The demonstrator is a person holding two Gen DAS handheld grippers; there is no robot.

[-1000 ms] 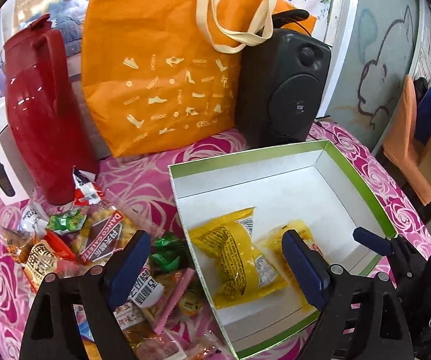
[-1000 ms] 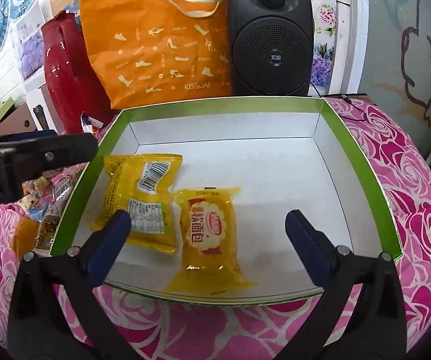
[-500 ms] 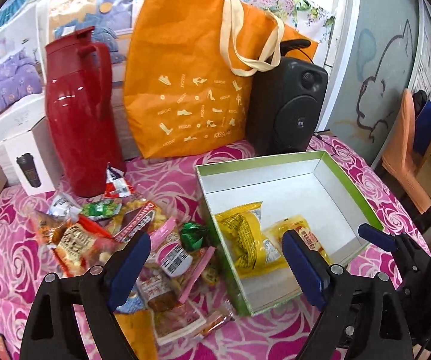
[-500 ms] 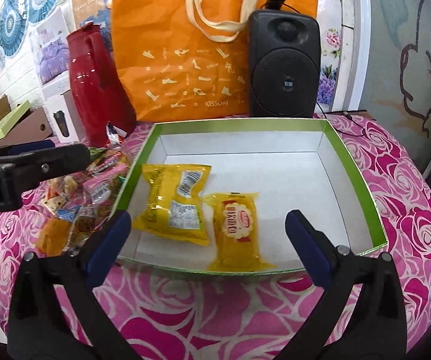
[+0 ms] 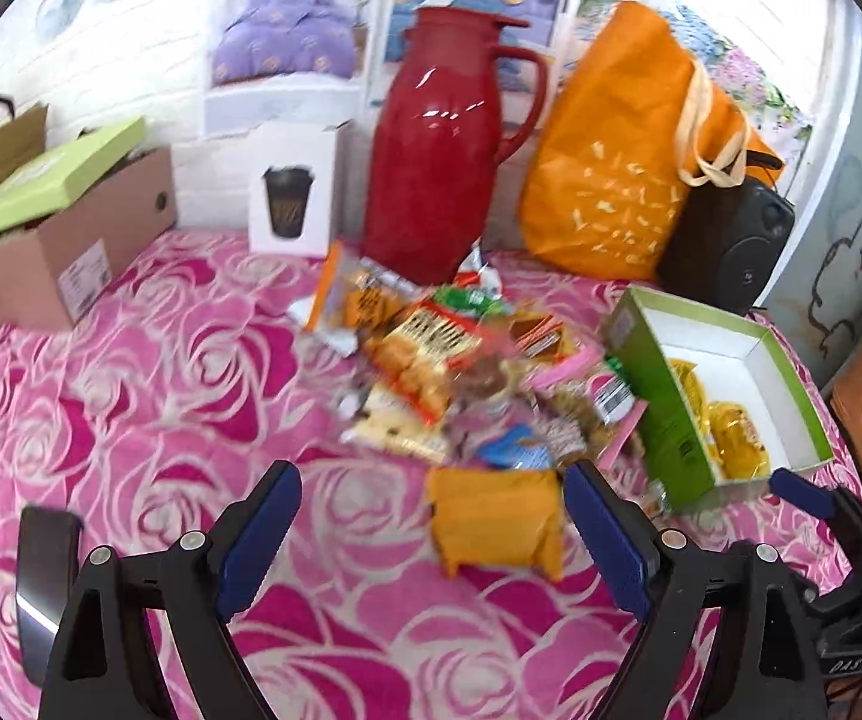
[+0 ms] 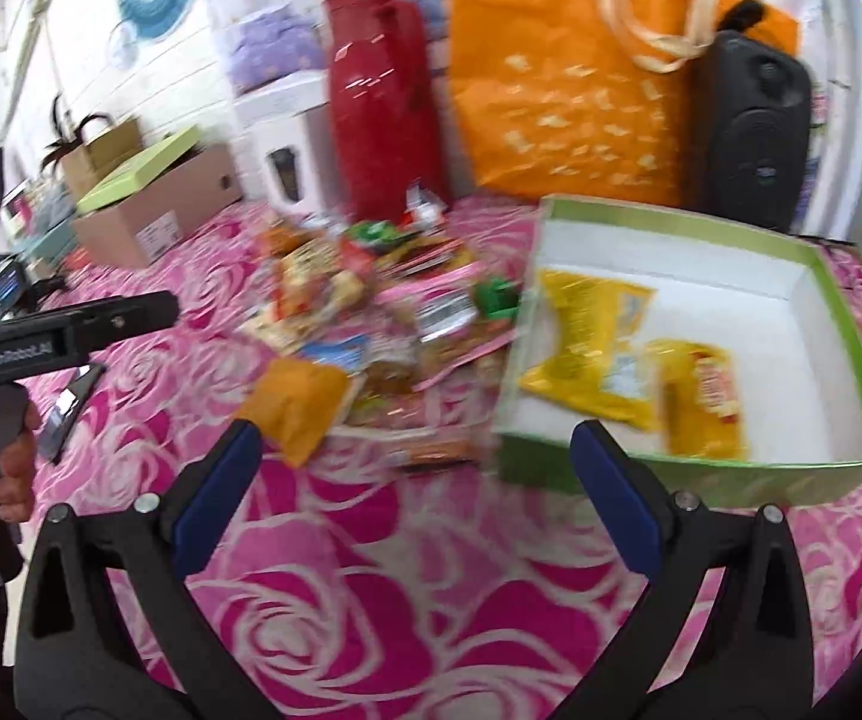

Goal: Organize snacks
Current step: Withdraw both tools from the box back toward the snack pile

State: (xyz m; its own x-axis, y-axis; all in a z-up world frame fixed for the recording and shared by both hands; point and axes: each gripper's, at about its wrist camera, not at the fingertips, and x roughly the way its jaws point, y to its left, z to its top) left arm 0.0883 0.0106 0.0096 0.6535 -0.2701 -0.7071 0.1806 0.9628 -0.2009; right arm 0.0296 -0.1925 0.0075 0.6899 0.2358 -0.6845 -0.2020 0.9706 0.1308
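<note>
**Both grippers empty above the table, snack pile waiting**

The left gripper (image 5: pixel 431 531) and the right gripper (image 6: pixel 416 477) both stand wide open and hold nothing. The snack pile (image 5: pixel 454 372) lies in the middle of the left view, just beside the green box (image 5: pixel 640 396) at the right. Two yellow packets (image 6: pixel 640 360) already lie inside the box. An orange packet (image 5: pixel 496 519) is nearest, at the lower centre.

The risk, in my judgement: the packets overlap, so one closing may catch two at once or pinch only a slippery edge. The box is light and could be pushed away.
</note>
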